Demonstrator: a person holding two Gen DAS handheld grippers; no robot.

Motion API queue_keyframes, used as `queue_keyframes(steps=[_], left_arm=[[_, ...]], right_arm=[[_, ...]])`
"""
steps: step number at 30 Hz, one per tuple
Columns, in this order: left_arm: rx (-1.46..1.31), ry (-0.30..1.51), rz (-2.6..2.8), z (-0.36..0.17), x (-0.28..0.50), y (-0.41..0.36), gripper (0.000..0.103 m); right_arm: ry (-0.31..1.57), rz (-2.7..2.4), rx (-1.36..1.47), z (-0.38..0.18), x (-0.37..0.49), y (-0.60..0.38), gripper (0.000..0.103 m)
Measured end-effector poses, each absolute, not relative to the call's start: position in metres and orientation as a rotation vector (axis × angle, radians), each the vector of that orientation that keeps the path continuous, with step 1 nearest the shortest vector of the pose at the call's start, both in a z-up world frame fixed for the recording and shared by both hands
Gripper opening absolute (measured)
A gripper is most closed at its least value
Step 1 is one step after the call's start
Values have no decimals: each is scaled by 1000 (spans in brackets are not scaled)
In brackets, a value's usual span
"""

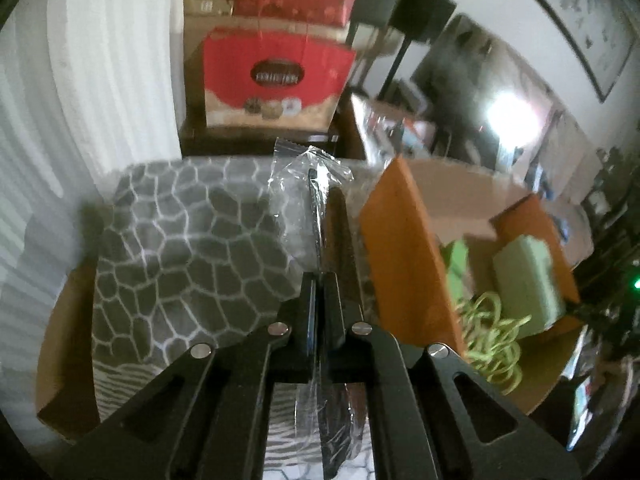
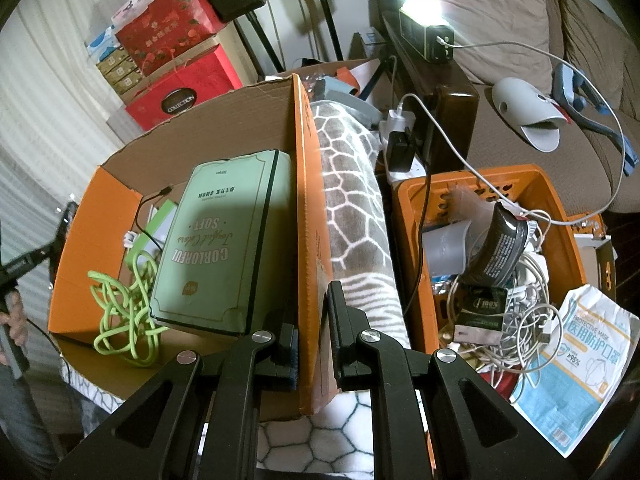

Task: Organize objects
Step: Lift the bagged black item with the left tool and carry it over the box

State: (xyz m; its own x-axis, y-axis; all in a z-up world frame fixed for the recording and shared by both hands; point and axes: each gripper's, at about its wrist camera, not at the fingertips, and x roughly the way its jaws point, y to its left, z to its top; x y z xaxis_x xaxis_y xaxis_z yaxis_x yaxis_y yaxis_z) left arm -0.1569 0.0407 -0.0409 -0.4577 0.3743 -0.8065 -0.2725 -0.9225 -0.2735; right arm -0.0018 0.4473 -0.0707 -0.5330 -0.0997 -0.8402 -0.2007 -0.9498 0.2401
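The right tongs (image 2: 316,354) pinch the cardboard box's flap (image 2: 306,216), steadying it, while the left tongs (image 1: 320,300) clamp a clear-wrapped black utensil (image 1: 316,200) (seemingly box-bound).

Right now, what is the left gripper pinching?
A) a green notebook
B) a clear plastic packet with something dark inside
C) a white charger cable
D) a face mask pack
B: in the left wrist view, the left gripper has its jaws shut on a clear plastic packet with a thin dark item inside, held above the grey patterned blanket.
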Motion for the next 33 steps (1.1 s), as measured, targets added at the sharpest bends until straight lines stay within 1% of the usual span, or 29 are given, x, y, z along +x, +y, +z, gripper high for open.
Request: queue_keyframes(steps=[7,17,27,33], left_arm=[[-1236,-210,2419,0,-152,37,3],[-1149,-296,2389,34,-152,50,3],[-1104,-287,2293,50,-144,92,3],[-1063,-237,2276,69,-137,115,3]], right_arm=[[480,2657,-1487,-70,-3,447,11],[480,2657,-1487,-70,-2,447,11],[481,2657,-1488,-70,-3,447,11],[482,2657,-1488,-70,-3,447,11]])
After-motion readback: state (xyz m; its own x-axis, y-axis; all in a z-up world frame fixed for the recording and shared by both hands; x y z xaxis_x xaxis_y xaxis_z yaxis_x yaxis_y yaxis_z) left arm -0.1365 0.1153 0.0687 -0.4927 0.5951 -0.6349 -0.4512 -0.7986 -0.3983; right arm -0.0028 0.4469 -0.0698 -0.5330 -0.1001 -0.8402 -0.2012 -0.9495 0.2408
